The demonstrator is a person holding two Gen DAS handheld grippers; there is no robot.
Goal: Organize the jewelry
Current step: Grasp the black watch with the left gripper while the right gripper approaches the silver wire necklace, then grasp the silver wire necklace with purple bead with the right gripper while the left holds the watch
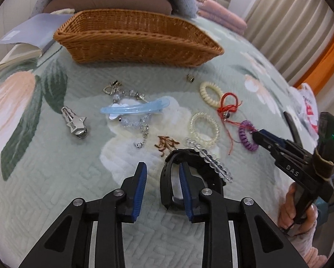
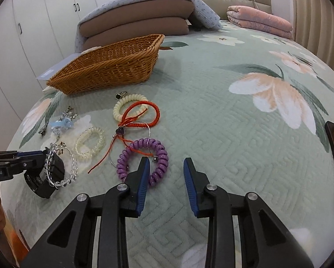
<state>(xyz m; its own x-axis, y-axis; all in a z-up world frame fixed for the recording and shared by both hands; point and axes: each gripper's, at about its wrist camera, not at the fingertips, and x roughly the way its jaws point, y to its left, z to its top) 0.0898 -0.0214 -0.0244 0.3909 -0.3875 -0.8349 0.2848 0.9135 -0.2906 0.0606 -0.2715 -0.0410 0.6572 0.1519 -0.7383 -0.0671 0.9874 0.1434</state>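
Observation:
Jewelry lies scattered on a floral bedspread before a wicker basket (image 1: pixel 135 38), which also shows in the right wrist view (image 2: pixel 109 67). My left gripper (image 1: pixel 163 167) is open, its right finger inside the loop of a black watch (image 1: pixel 189 163) with a clear bead bracelet (image 1: pixel 211 160) draped over it. My right gripper (image 2: pixel 167 163) is open, its left finger touching a purple coil hair tie (image 2: pixel 142 160). Nearby lie a red cord bracelet (image 2: pixel 142 114), a cream coil tie (image 2: pixel 126 107), a clear coil tie (image 2: pixel 90 144), a blue hair clip (image 1: pixel 133 109) and a silver clip (image 1: pixel 74 122).
An open book (image 1: pixel 26 40) lies left of the basket. Brown cushions (image 2: pixel 135 26) and a folded pink blanket (image 2: pixel 258 20) sit at the bed's head. Curtains (image 1: pixel 289 33) hang at right. A plastic bag (image 1: pixel 307 107) lies at the bed's right edge.

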